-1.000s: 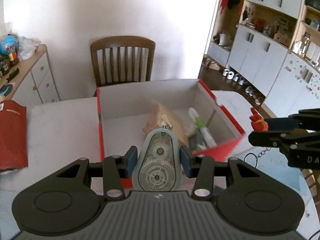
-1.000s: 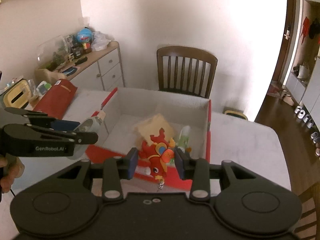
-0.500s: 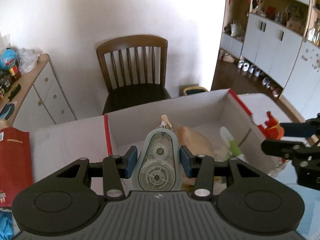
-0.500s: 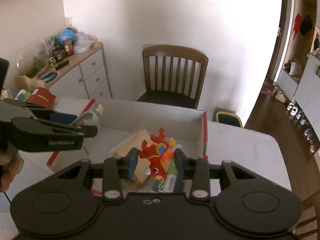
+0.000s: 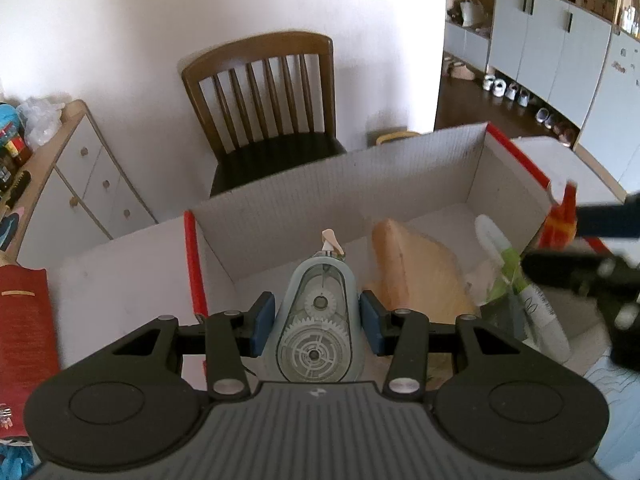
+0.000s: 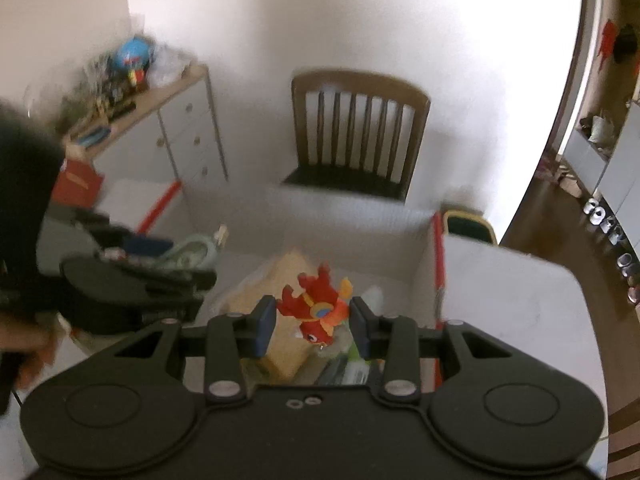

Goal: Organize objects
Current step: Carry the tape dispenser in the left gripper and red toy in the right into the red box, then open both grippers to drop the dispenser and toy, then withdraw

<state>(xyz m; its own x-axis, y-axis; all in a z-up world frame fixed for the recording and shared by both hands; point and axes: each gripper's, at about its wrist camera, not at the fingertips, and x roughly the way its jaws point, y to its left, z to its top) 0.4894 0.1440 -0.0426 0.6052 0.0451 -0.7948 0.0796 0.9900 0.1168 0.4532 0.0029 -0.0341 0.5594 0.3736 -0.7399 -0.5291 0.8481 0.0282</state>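
The left gripper [image 5: 318, 322] clamps a pale blue, teardrop-shaped correction-tape dispenser [image 5: 318, 332] with clear plastic over white gears, held above the open corrugated cardboard box with red edges [image 5: 320, 196]. The right gripper [image 6: 313, 326] has a red-and-orange rubbery fish keychain [image 6: 314, 312] between its blue pads; whether they press it, I cannot tell. Inside the box, a tan wedge-shaped wooden piece [image 5: 416, 264] lies at the dispenser's two o'clock, a green-and-white marker [image 5: 520, 280] at three o'clock.
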